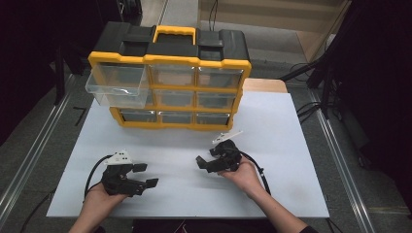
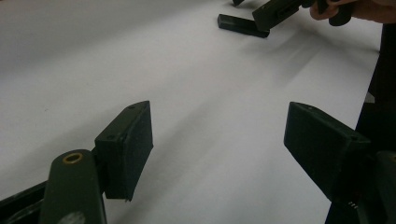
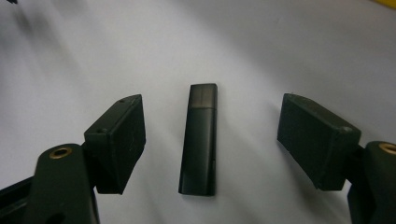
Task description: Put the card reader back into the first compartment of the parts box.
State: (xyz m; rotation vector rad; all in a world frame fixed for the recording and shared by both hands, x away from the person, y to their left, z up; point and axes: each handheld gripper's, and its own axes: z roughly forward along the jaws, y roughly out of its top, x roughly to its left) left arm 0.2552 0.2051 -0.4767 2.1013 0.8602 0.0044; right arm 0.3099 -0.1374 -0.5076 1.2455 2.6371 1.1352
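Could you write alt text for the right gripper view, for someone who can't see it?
A slim black rectangular stick lies flat on a white tabletop, between the two wide-open black jaws of the right gripper, which touch nothing.

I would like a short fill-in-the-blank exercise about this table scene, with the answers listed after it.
1. The small black stick lies between the open jaws of the ____ gripper.
2. The organizer has a black top and a ____ frame.
3. One clear drawer is pulled out at the organizer's top ____ corner.
4. The left gripper has its jaws ____ over the white table.

Answers: right; yellow; left; open
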